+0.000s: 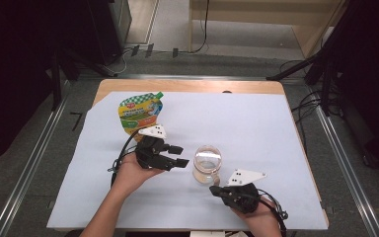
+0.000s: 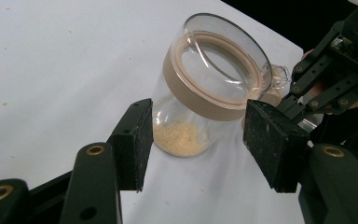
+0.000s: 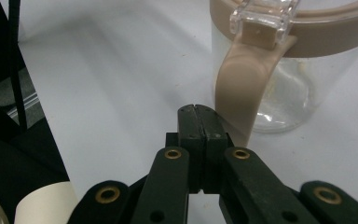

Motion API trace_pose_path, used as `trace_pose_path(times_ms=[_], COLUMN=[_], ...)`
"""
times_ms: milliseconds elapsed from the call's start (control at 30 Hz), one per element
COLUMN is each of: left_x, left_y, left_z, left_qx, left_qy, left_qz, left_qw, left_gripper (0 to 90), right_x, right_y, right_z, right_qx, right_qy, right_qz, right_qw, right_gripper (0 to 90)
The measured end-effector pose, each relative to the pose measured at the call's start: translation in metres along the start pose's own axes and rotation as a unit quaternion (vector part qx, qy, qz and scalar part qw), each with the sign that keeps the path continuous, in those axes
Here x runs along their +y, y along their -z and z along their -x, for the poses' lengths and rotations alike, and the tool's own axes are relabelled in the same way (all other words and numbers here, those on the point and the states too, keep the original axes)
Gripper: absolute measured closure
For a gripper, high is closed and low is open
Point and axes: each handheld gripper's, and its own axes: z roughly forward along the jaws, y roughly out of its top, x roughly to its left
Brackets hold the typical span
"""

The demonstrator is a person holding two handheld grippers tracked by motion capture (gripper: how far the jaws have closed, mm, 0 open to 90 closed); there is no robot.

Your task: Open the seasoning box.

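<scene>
Glass jar between left gripper and right gripper; pouch behind.

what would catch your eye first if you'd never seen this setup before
First the clear glass jar with a tan rim, standing mid-table on the pale blue cloth, a little pale grain at its bottom. The left gripper points at it with open jaws, while the right gripper sits with jaws shut by the jar's tan handle. Behind lies a bright yellow-green pouch.

Overhead; two close views sharing jar
</scene>
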Motion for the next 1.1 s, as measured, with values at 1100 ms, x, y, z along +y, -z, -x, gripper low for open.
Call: trace_pose_path(times_ms=[1100], left_x=[-0.003], left_y=[-0.011], left_z=[0.000], left_qx=[-0.007], left_qy=[-0.009], left_qz=[0.001], left_qw=[0.9999], left_gripper=[37.7], right_x=[0.003], right_y=[0.010], right_z=[0.069], right_qx=[-0.115], right_qy=[-0.068], right_qz=[0.025], right_qw=[0.9907], right_gripper=[90.0])
